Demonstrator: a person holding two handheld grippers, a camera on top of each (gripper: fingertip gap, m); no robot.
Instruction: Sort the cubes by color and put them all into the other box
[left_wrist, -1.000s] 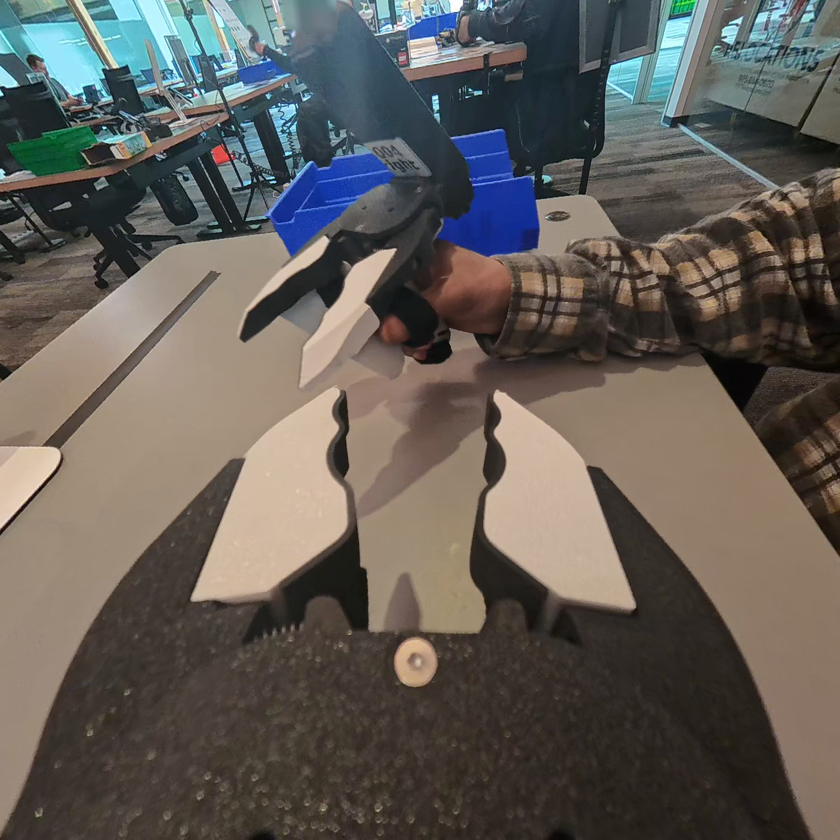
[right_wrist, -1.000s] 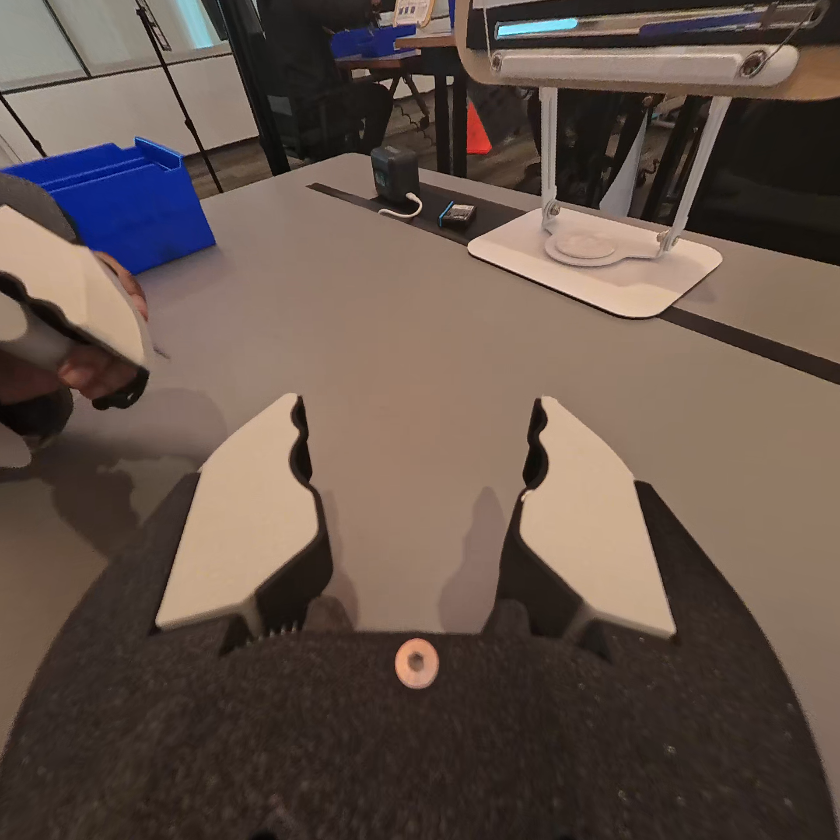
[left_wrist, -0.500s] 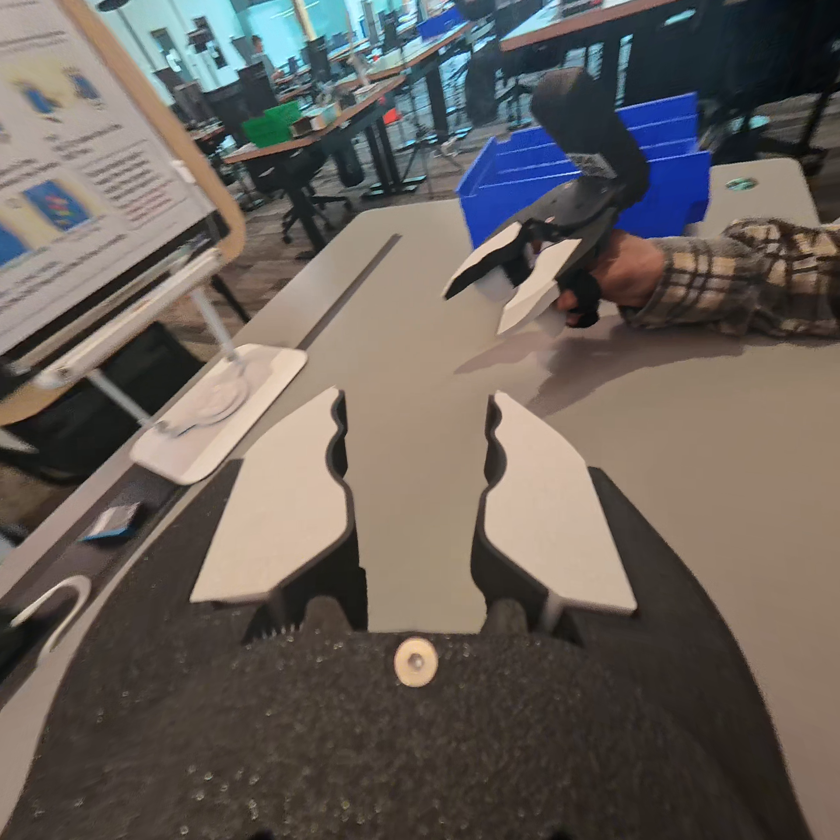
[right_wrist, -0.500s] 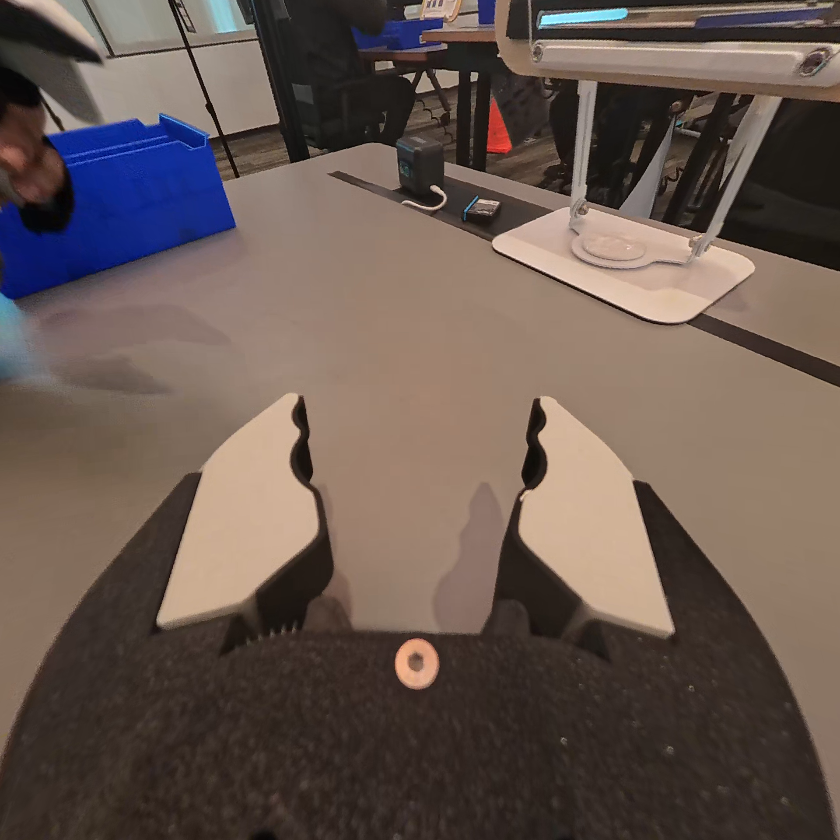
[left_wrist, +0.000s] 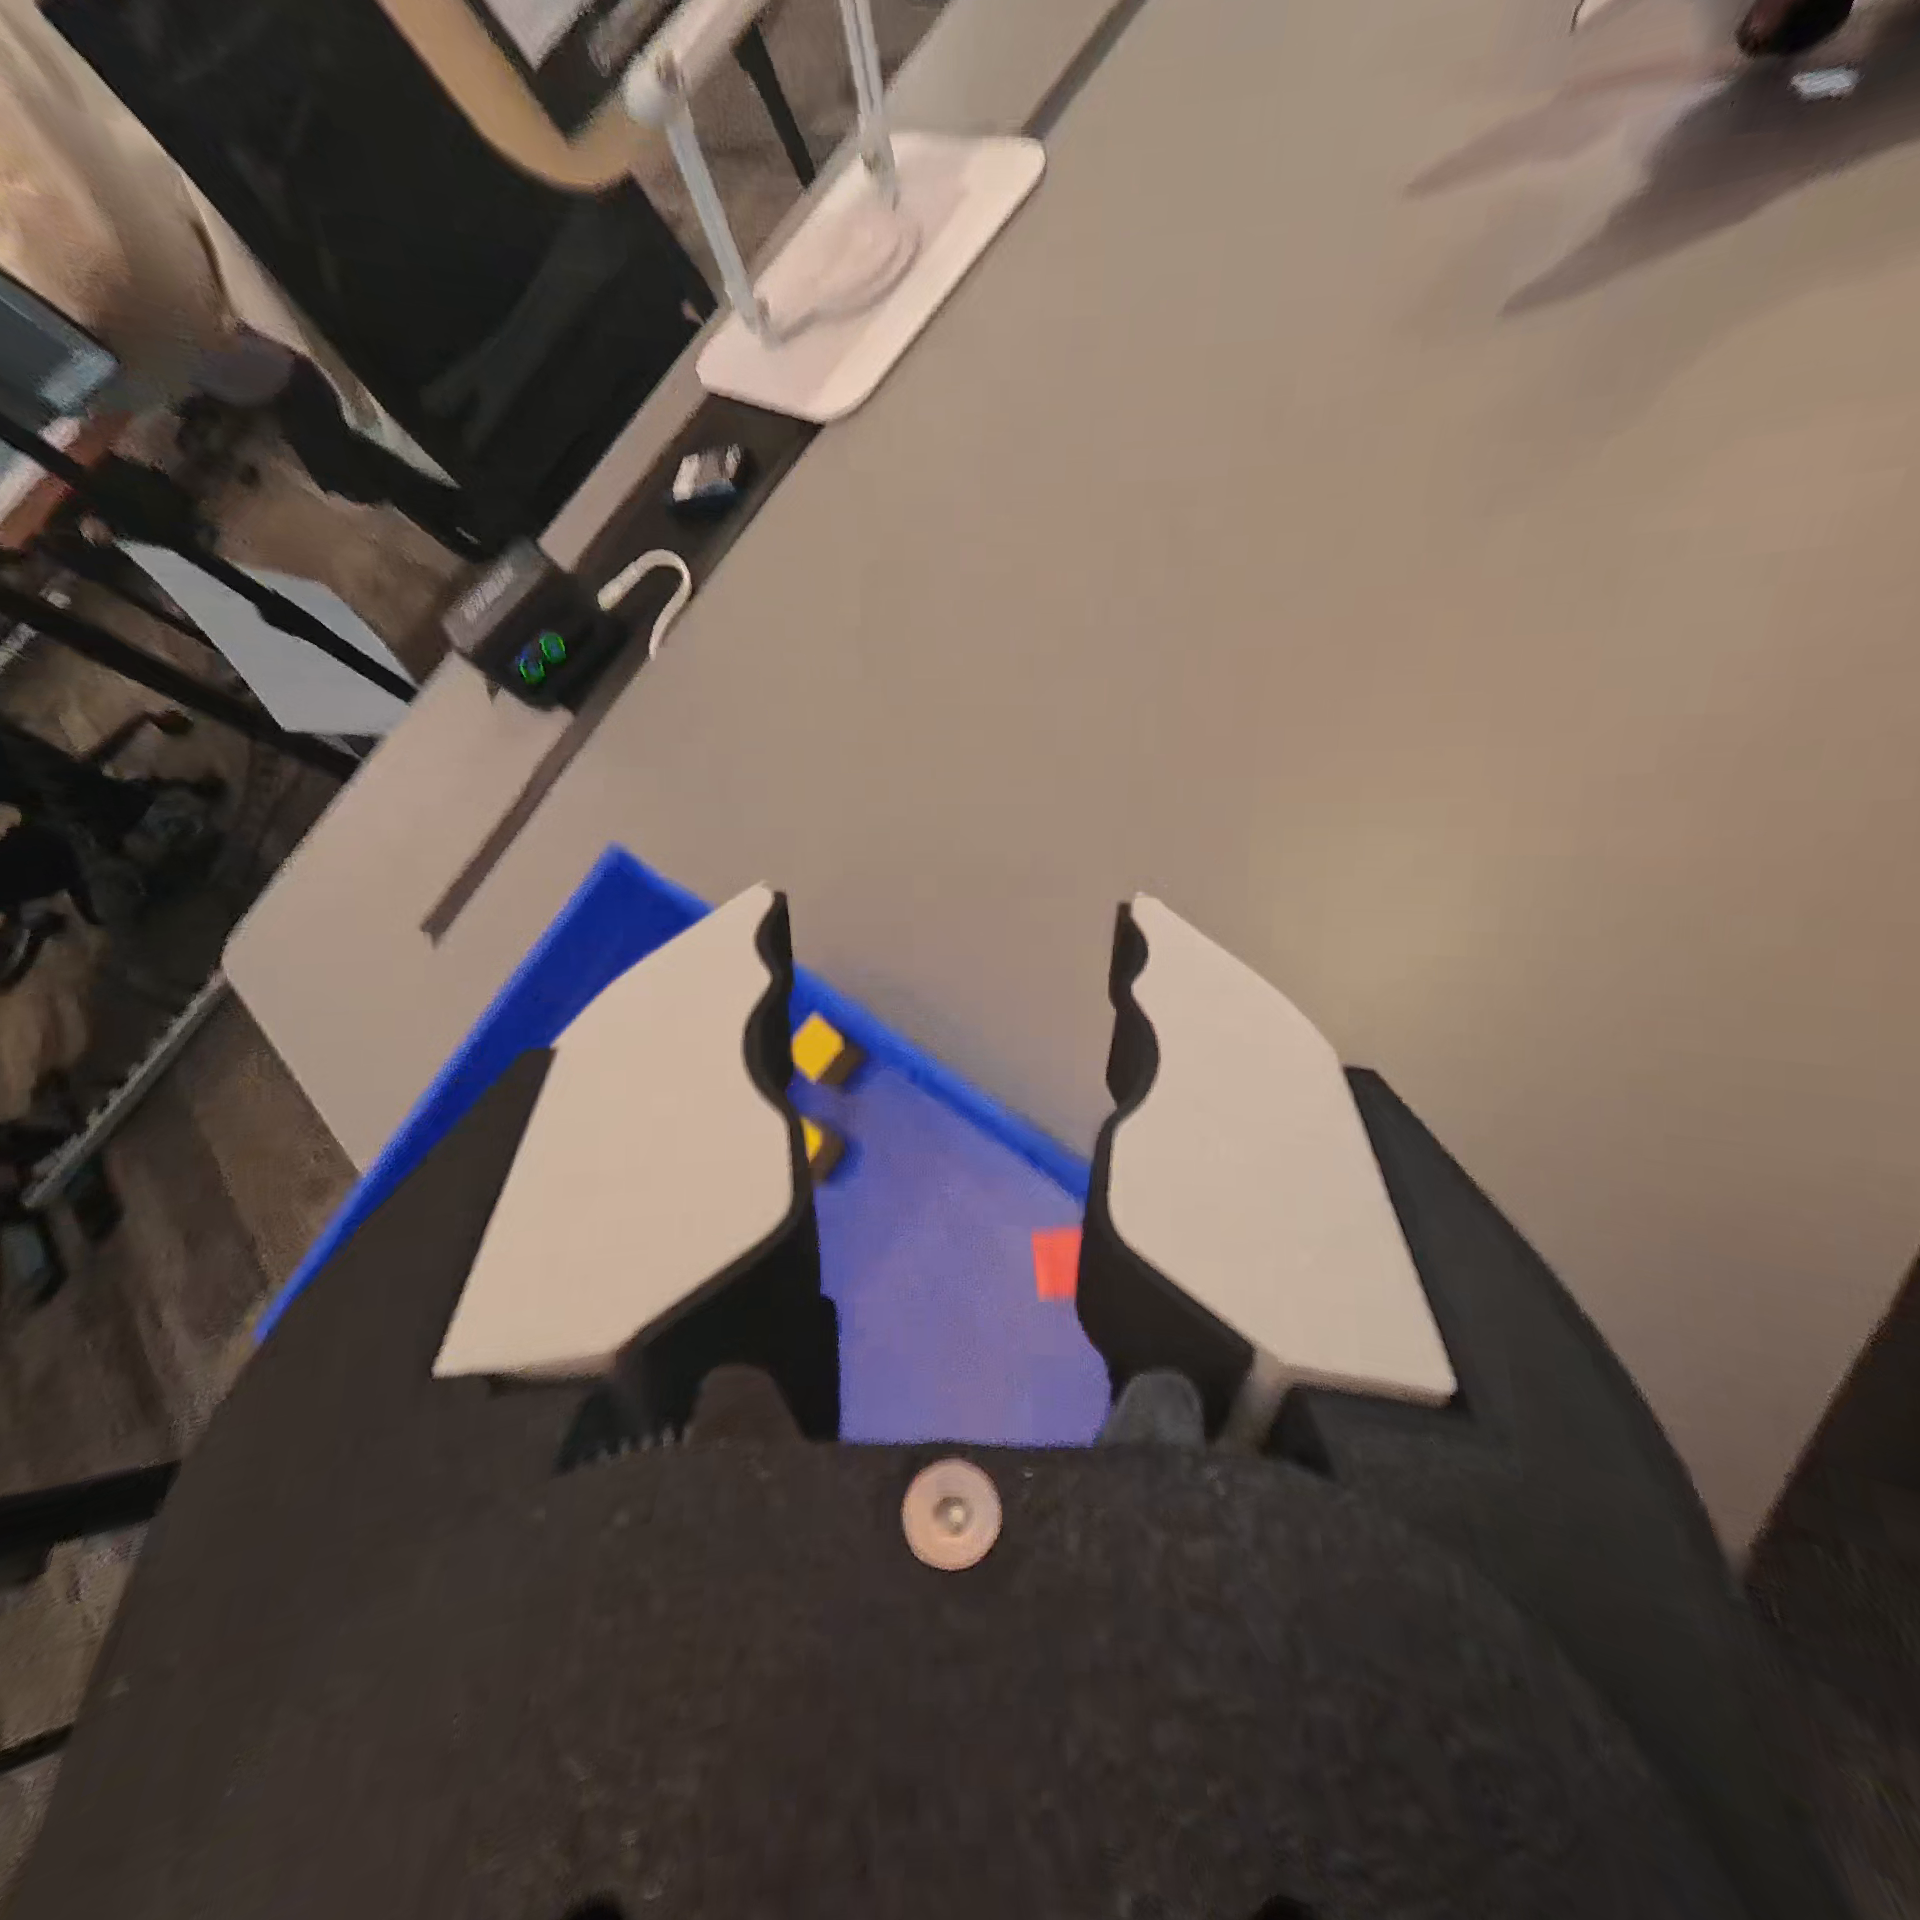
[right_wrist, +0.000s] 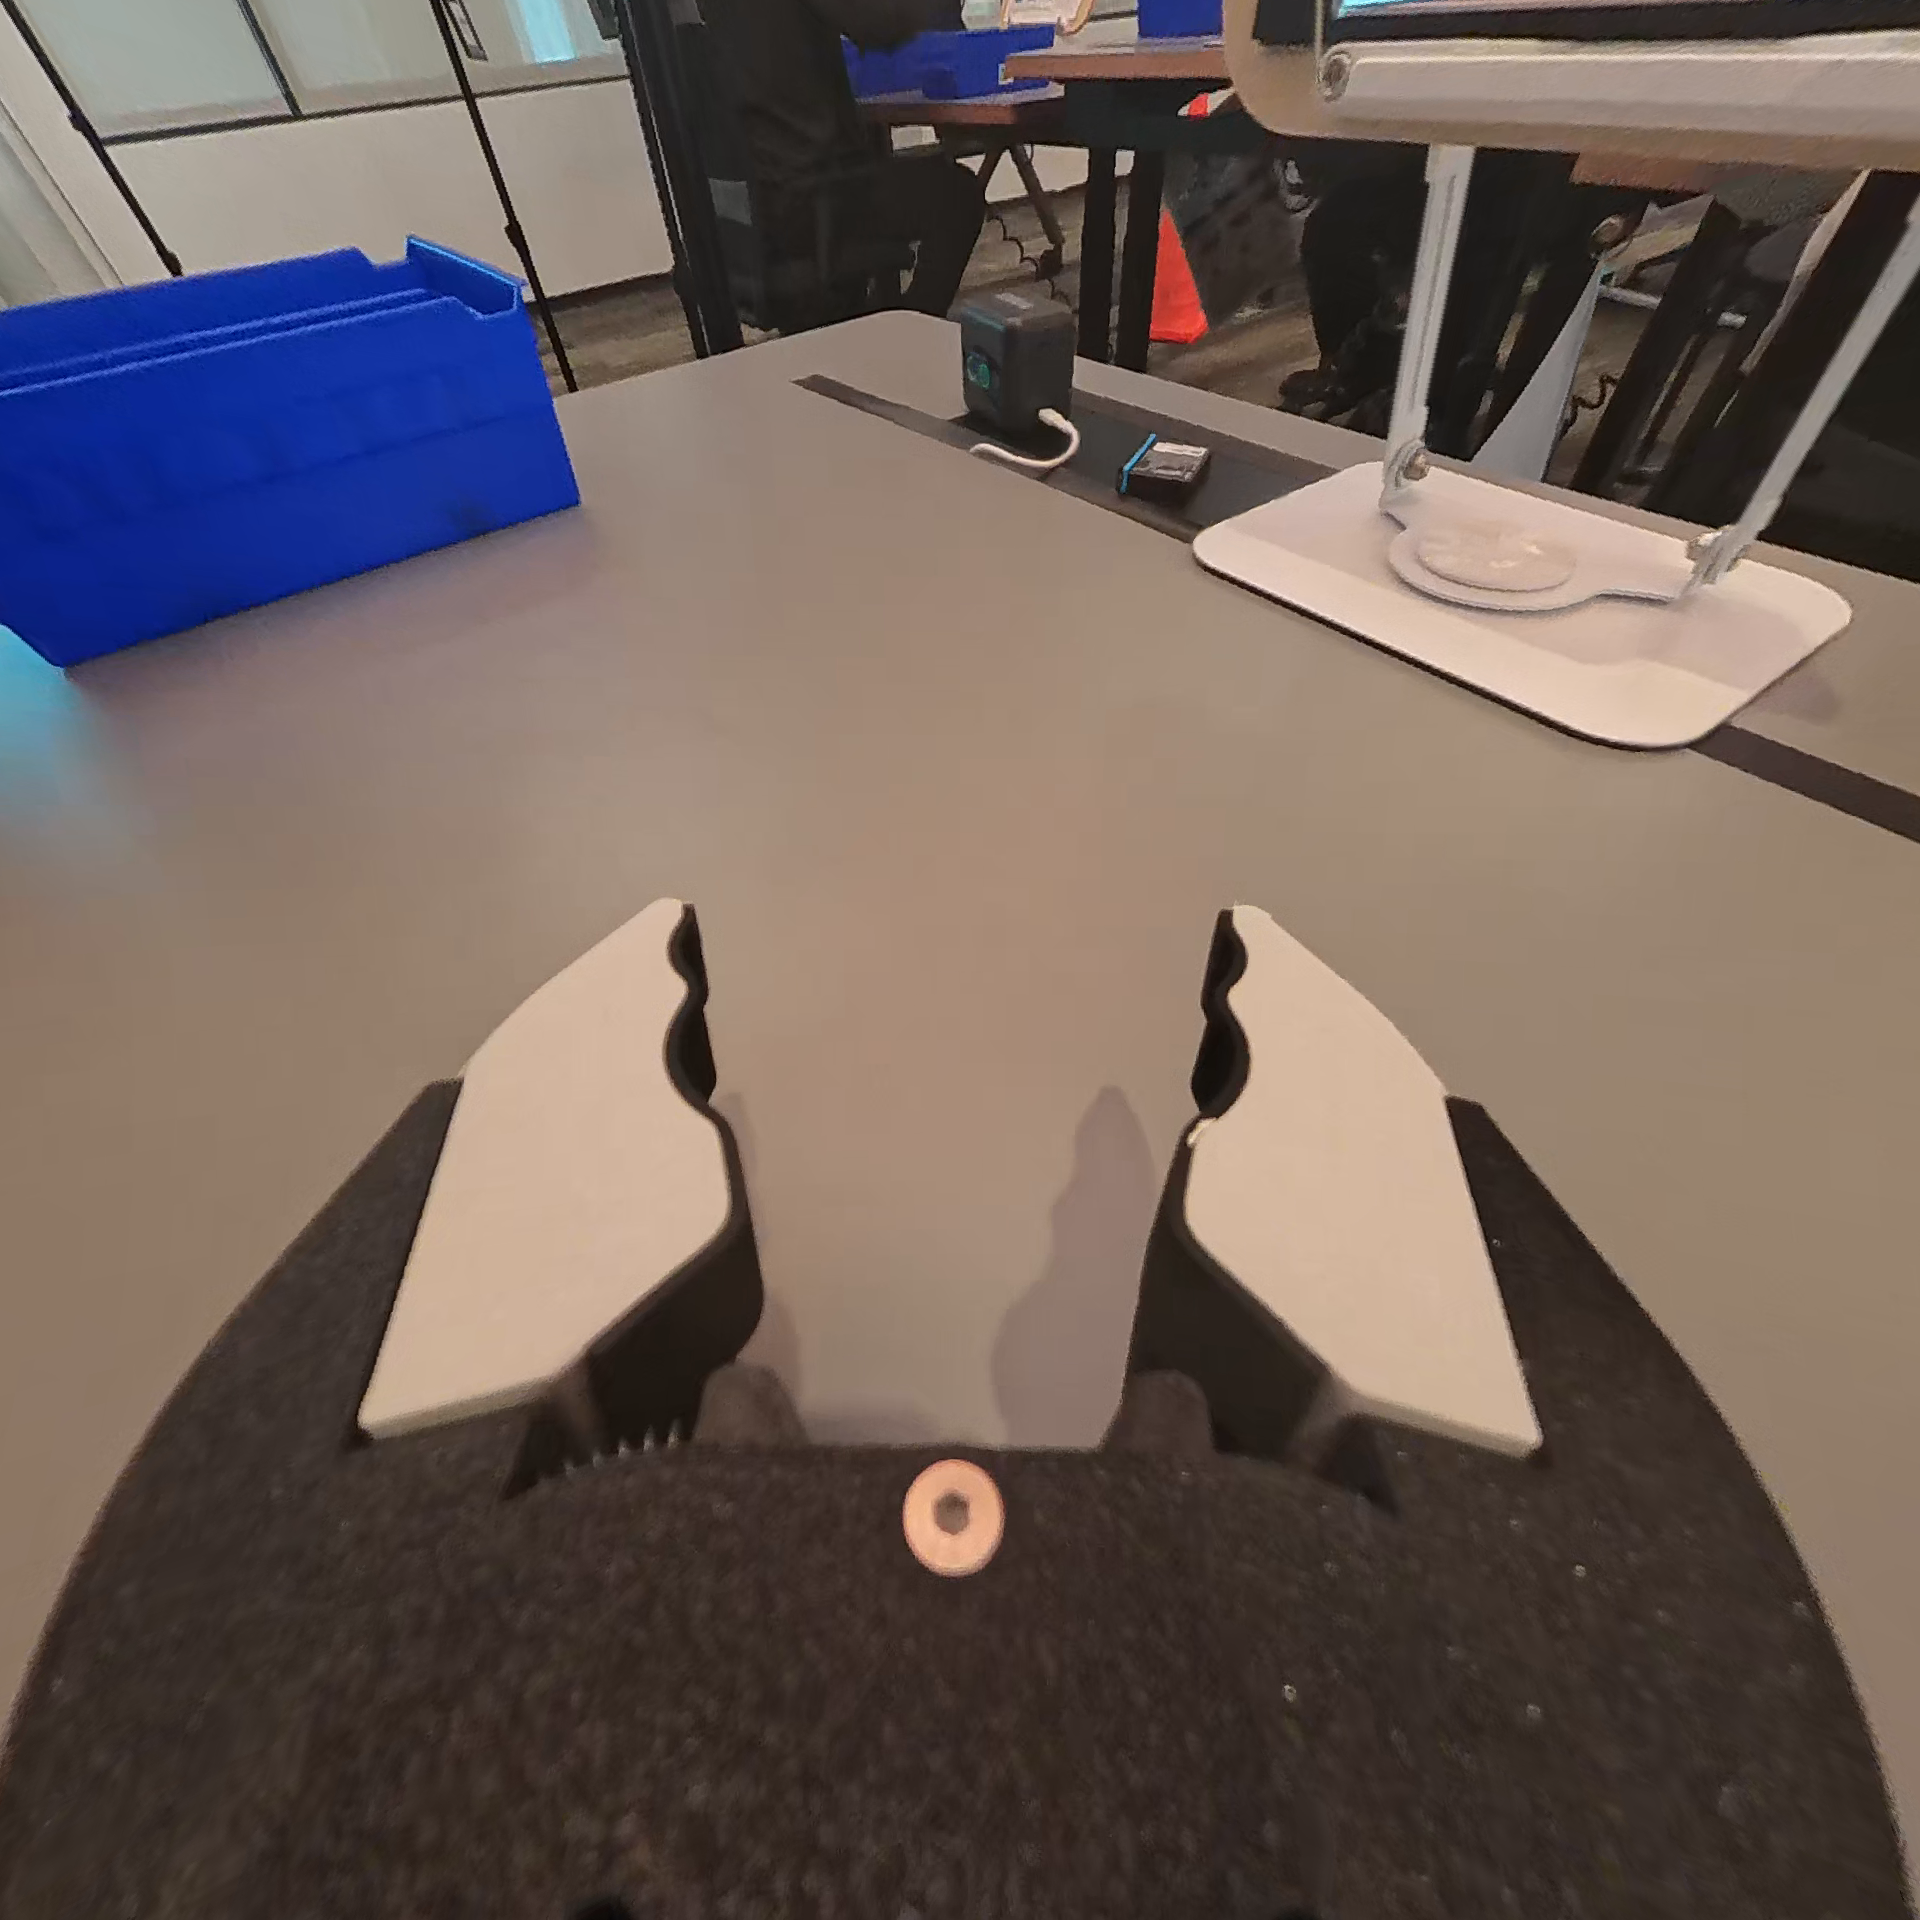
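No writing can be read in either view. The small black charger (left_wrist: 516, 625) on the grey table (left_wrist: 1351, 644) seems to carry a marking, too blurred to read.

The left hand-held gripper (left_wrist: 945, 1029) hangs above a box (left_wrist: 623, 914) at the near corner of the table (left_wrist: 1351, 675). In that box lie three cubes: two (left_wrist: 826, 1049) (left_wrist: 823, 1145) towards its far side, one behind the other, and a third (left_wrist: 1058, 1262) apart to their right. The right hand-held gripper (right_wrist: 956, 997) sits low over bare table. Ahead on its left stands another box (right_wrist: 270, 457). Ahead on its right a stand's base plate (right_wrist: 1558, 634) rests on the table; left of it, in a strip along the table, a charger block (right_wrist: 1016, 358) stands behind a small flat device (right_wrist: 1164, 465).
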